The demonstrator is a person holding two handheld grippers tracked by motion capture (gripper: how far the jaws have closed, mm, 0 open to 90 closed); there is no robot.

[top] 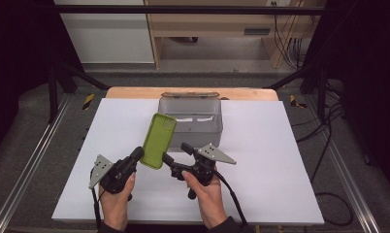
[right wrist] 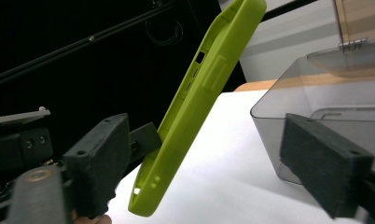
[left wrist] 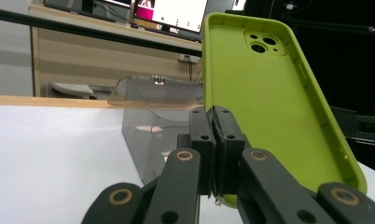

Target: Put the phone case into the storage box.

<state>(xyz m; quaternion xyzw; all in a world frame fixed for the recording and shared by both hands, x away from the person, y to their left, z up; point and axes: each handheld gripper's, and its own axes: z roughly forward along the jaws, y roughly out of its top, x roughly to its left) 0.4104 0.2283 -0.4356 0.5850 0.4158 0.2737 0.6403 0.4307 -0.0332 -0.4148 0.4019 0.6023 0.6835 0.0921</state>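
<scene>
A white sheet point(top: 261, 160) covers the tabletop — a strip of bare wood point(top: 135, 92) shows along its far edge. Beyond the table stand a pale wooden desk point(top: 217, 24) and a white cabinet point(top: 105, 34). Black cables point(top: 329, 121) trail over the grey floor point(top: 52, 141) on the right — screens point(left wrist: 169, 11) glow behind.

High view overhead, gripper views close, level

No text, label, brand, number or sign is legible anywhere; the lit monitor point(left wrist: 169, 11) beyond the table's far edge carries only blurred marks too small to read.
</scene>
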